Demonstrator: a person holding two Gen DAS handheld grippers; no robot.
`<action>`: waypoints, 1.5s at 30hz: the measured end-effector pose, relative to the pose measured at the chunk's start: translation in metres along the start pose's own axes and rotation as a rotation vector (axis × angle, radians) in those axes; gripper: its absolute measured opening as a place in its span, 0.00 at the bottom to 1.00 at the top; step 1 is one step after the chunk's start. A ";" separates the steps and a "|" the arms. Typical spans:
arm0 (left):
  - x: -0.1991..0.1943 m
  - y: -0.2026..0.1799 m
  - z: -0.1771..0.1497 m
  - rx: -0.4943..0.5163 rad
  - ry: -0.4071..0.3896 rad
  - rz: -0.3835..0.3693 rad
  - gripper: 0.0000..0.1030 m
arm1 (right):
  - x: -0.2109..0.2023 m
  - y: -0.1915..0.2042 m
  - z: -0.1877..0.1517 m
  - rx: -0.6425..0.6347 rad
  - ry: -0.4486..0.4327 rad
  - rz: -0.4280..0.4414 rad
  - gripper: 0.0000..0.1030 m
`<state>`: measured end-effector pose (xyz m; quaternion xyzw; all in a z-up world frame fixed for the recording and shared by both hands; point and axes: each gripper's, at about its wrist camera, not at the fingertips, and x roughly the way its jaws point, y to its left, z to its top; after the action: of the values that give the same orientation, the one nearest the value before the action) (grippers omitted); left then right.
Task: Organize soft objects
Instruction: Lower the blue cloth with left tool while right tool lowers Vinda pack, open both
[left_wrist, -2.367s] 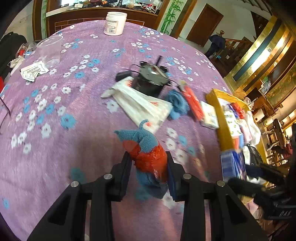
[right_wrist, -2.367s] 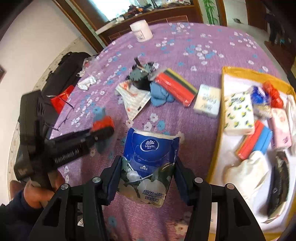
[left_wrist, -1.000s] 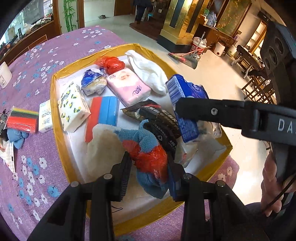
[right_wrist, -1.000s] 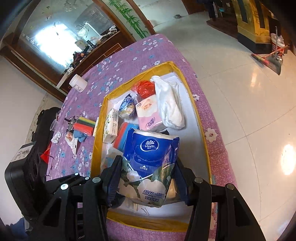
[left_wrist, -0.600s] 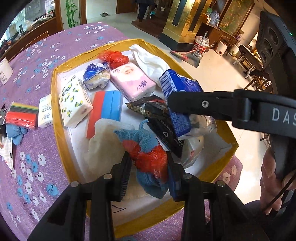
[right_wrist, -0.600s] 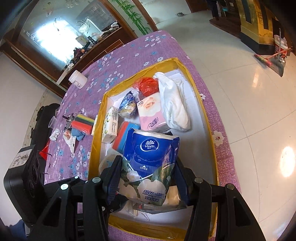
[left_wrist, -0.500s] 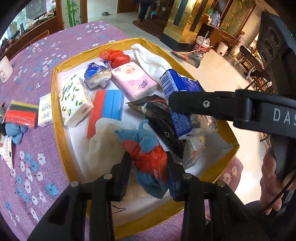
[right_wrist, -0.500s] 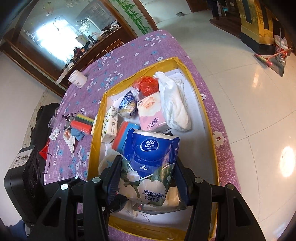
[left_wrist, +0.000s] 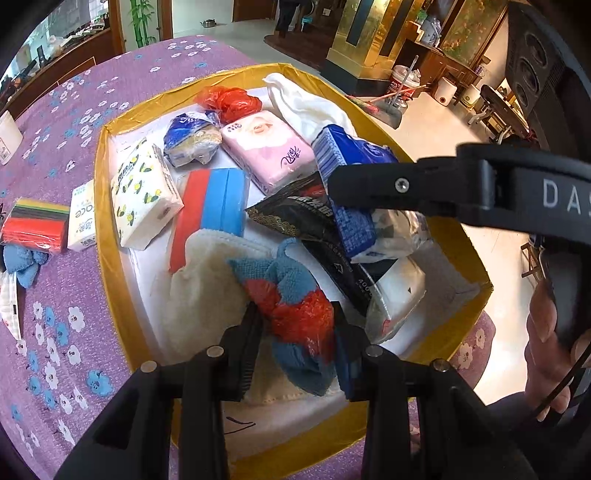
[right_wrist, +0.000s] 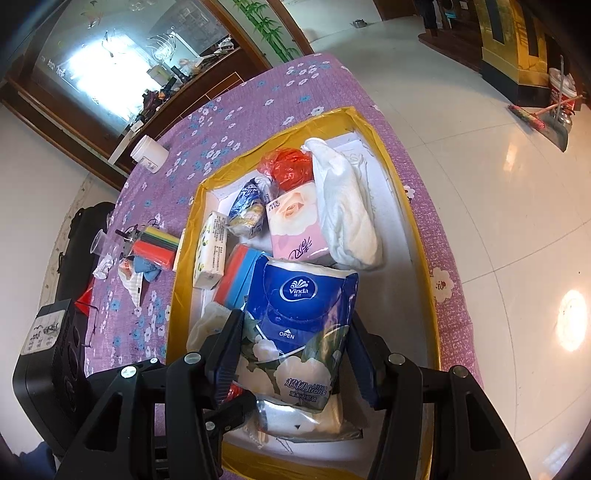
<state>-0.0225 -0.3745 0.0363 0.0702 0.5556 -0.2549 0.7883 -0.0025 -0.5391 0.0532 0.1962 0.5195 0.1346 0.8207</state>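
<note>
Low in each frame, the left claw (left_wrist: 297, 332) grips a blue-red cloth (left_wrist: 291, 306) and the right claw (right_wrist: 295, 354) a tissue pack (right_wrist: 301, 317), both over the tray (left_wrist: 101, 229); best lower each onto a bare patch before opening, clear of the far pink pack (left_wrist: 269, 151).

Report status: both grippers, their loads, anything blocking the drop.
Left gripper shut on blue-red cloth bundle. Right gripper shut on Vinda tissue pack. Both over yellow tray. Tray crowded; little bare floor.
</note>
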 end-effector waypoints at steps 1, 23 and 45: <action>0.000 0.000 0.000 0.001 0.000 0.001 0.33 | 0.001 0.000 0.001 -0.002 0.001 -0.002 0.56; 0.004 0.003 0.000 -0.004 -0.006 0.000 0.34 | 0.040 0.008 0.025 -0.100 0.013 -0.082 0.55; -0.012 0.010 0.007 0.007 -0.083 0.001 0.67 | 0.016 0.024 0.021 -0.159 -0.050 -0.094 0.73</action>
<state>-0.0144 -0.3649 0.0479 0.0629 0.5216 -0.2592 0.8104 0.0226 -0.5146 0.0590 0.1093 0.4952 0.1320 0.8517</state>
